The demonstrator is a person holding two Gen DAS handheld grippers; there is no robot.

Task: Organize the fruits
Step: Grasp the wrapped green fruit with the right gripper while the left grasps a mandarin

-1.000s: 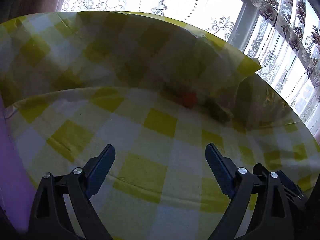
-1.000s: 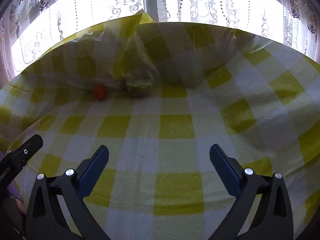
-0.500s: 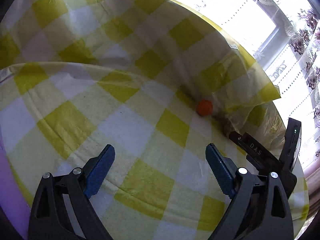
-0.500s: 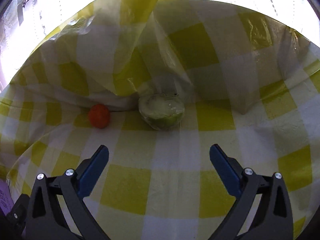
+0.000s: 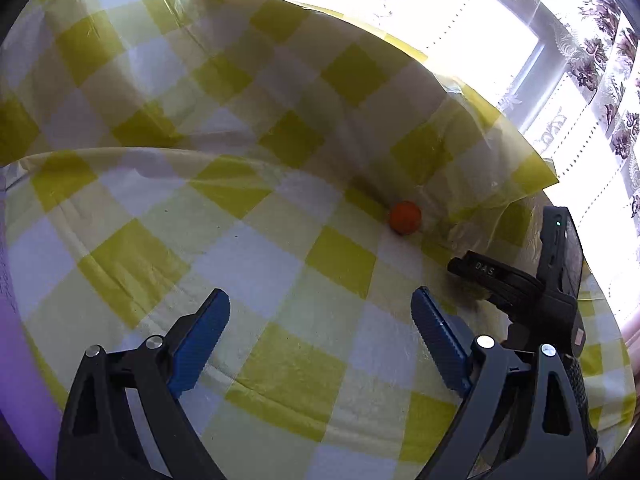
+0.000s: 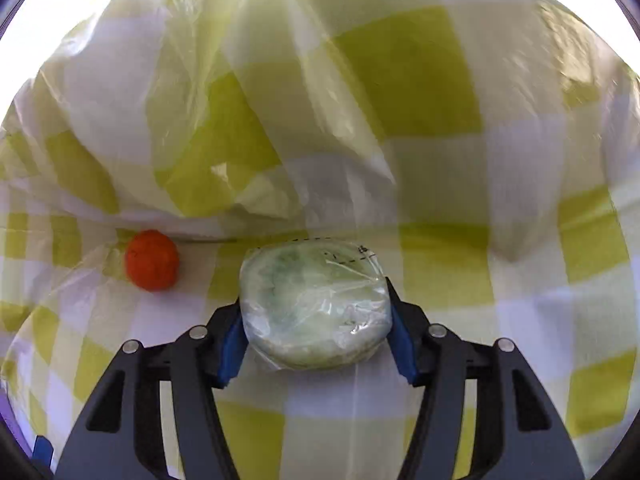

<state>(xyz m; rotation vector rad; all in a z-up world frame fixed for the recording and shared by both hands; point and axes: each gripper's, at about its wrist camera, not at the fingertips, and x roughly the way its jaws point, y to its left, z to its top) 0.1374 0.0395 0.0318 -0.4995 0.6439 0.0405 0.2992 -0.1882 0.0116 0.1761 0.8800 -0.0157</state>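
Observation:
A pale green round fruit wrapped in clear plastic (image 6: 316,304) lies on the yellow-and-white checked cloth. My right gripper (image 6: 316,336) is shut on it, blue pads pressing both sides. A small orange fruit (image 6: 151,260) lies to its left, against the raised fold of the cloth; it also shows in the left wrist view (image 5: 405,217). My left gripper (image 5: 320,344) is open and empty, low over the cloth, short of the orange fruit. The right gripper's body (image 5: 520,284) shows at the right of the left wrist view and hides the green fruit there.
The checked cloth (image 5: 248,264) rises in a steep crinkled fold (image 6: 280,120) behind the fruits. Bright windows with lace curtains (image 5: 580,92) lie beyond. A purple surface (image 5: 16,360) borders the cloth at the left.
My right gripper has moved forward to the wrapped green fruit and closed on it. My left gripper has shifted slightly; the orange fruit sits a little nearer in its view.

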